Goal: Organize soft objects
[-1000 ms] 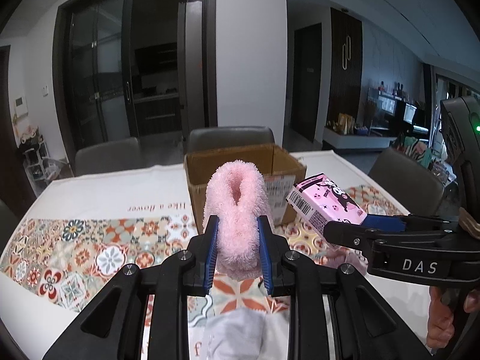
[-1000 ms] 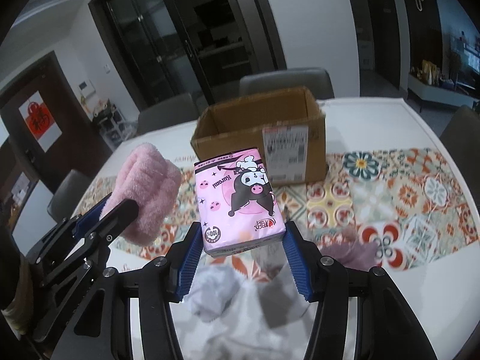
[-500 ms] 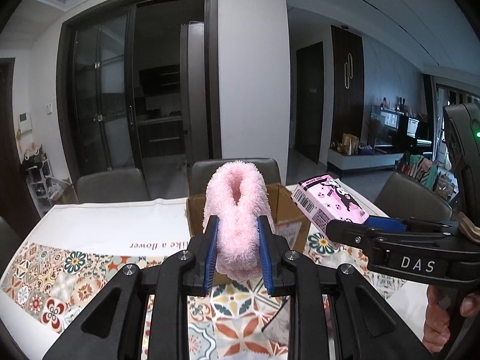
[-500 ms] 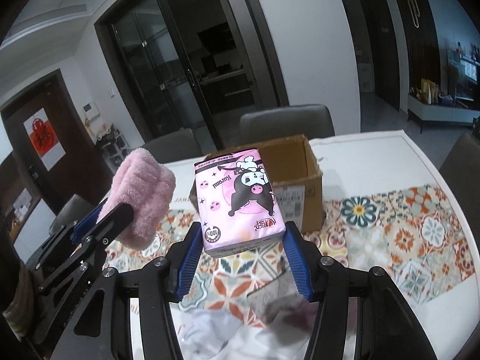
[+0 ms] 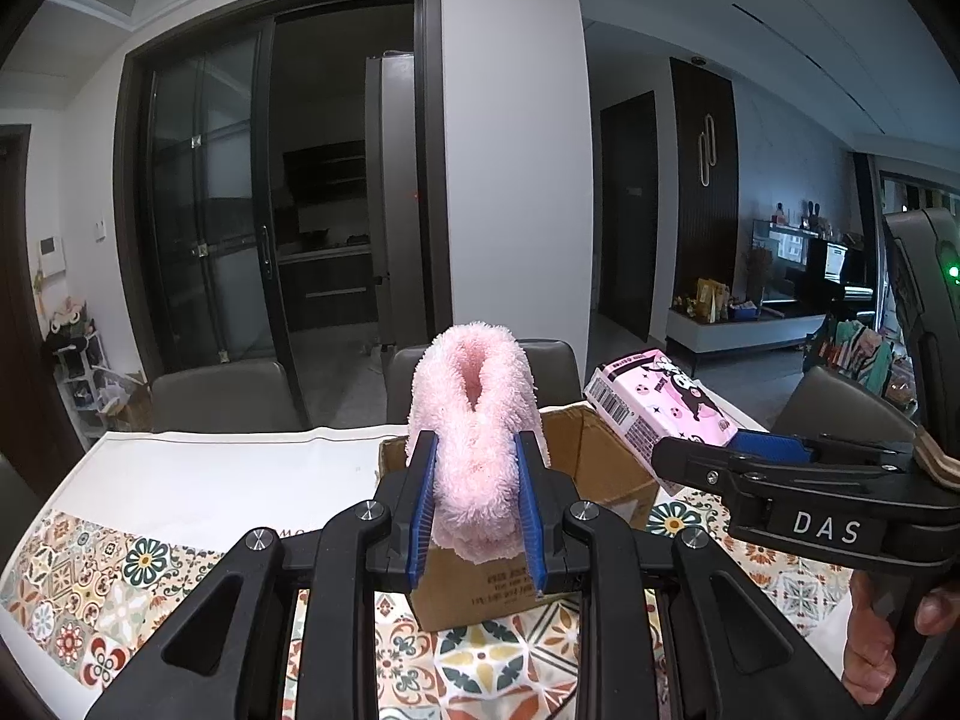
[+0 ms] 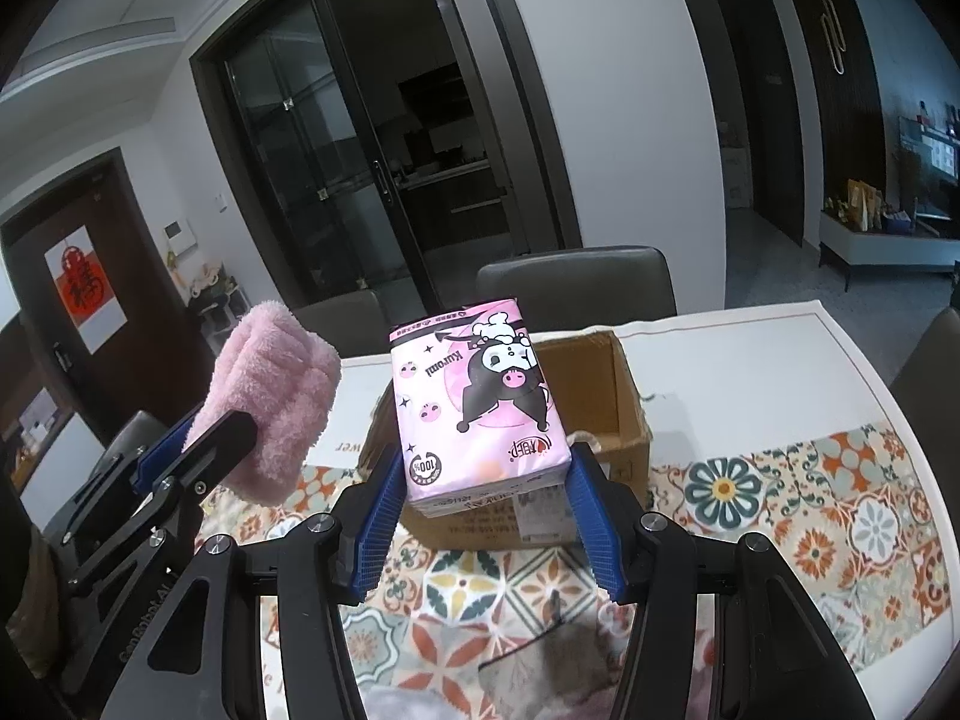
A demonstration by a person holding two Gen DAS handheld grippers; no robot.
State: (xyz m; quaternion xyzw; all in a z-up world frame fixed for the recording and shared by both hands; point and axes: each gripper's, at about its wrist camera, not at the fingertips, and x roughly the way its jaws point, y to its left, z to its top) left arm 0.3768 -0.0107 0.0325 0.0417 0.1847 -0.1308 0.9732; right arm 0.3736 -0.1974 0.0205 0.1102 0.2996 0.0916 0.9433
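My left gripper (image 5: 474, 450) is shut on a fluffy pink slipper (image 5: 474, 420), held upright above the near left corner of an open cardboard box (image 5: 600, 468). To its right my right gripper (image 6: 480, 468) is shut on a pink tissue pack (image 6: 474, 408) printed with a cartoon character. The pack hangs over the box (image 6: 606, 396) at its near side. In the right wrist view the slipper (image 6: 270, 396) and the left gripper show at the left. In the left wrist view the tissue pack (image 5: 660, 414) and the right gripper (image 5: 708, 456) show at the right.
The box stands on a table (image 6: 780, 372) with a white cloth and a patterned tile runner (image 6: 840, 510). Grey and white soft items (image 6: 564, 666) lie on the runner below my right gripper. Grey chairs (image 6: 576, 288) line the far side. A hand (image 5: 882, 636) holds the right gripper's handle.
Both grippers have risen and moved toward the box with their loads. The box now sits lower and nearer in both views, and the soft items on the table have slid toward the bottom edge.
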